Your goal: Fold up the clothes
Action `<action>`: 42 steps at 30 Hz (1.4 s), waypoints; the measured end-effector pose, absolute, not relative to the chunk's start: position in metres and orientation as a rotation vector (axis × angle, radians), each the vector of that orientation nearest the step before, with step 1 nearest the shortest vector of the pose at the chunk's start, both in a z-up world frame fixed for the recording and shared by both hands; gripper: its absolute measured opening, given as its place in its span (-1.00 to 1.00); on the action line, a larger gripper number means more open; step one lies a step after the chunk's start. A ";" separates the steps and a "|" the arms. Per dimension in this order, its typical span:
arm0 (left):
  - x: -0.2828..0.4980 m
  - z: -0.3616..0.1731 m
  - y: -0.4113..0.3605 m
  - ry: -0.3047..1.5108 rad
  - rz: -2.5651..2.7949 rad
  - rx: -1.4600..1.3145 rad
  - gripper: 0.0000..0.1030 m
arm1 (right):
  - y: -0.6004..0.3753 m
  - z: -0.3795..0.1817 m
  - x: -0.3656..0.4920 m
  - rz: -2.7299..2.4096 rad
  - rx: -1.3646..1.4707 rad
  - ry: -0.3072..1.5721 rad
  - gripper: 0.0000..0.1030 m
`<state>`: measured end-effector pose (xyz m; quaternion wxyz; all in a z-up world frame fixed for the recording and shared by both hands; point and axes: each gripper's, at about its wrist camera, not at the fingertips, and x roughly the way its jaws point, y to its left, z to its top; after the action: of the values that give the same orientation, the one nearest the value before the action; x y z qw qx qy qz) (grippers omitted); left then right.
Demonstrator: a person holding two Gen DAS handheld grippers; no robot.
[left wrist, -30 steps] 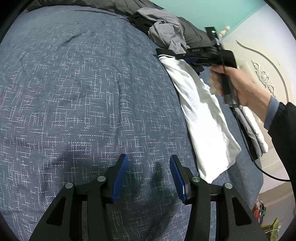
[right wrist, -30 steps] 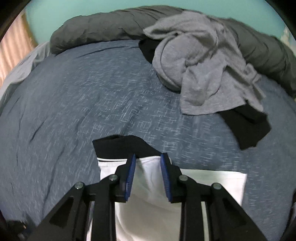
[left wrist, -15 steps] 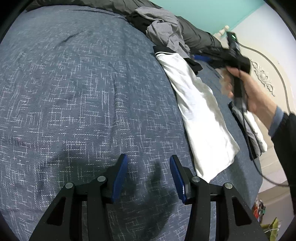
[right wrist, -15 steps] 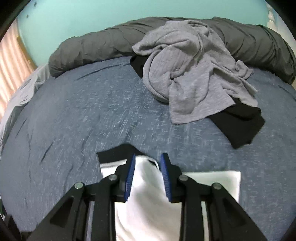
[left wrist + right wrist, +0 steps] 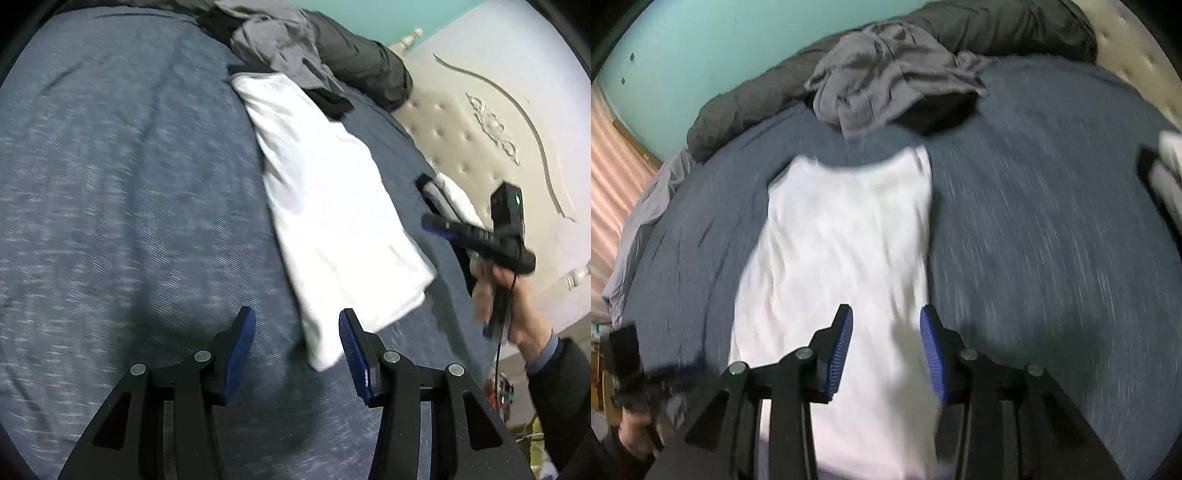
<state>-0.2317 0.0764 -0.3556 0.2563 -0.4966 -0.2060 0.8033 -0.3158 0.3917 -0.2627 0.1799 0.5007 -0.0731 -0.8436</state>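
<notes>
A white folded garment (image 5: 332,206) lies lengthwise on the blue bedspread (image 5: 129,221). My left gripper (image 5: 297,350) is open and hovers over the garment's near corner without touching it. In the right wrist view my right gripper (image 5: 886,350) hangs above the near half of the white garment (image 5: 846,236). Its jaws are opening, and the cloth lies flat below them, not pressed by the pads. Seen from the left wrist, the right gripper (image 5: 434,223) is held by a hand (image 5: 495,295) off the garment's right side. The left gripper (image 5: 676,373) is a dark blur at the lower left.
A crumpled grey garment (image 5: 886,88) over a black one (image 5: 942,110) lies at the bed's far end, against a rolled dark duvet (image 5: 997,26). A small stack of folded clothes (image 5: 454,199) sits by the cream headboard (image 5: 480,129).
My right gripper has drawn back from the collar end to the garment's near half, and its jaws stand wider. My left gripper has shifted right, up to the garment's near corner.
</notes>
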 end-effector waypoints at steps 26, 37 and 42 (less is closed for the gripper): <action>-0.221 -0.363 0.081 -0.662 2.003 -1.311 -0.94 | 0.417 -0.265 -0.250 -2.297 1.448 -0.439 -0.90; -0.215 -0.385 0.068 -0.671 2.009 -1.404 -1.00 | 0.417 -0.319 -0.232 -2.269 1.552 -0.528 -0.90; -0.220 -0.381 0.075 -0.684 2.017 -1.402 -0.81 | 0.417 -0.320 -0.231 -2.269 1.531 -0.532 -0.90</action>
<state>-0.2201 0.0747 -0.3810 0.2912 -0.5260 -0.2567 0.7567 -0.2315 0.4173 -0.3199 0.1756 0.5404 -0.1878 -0.8012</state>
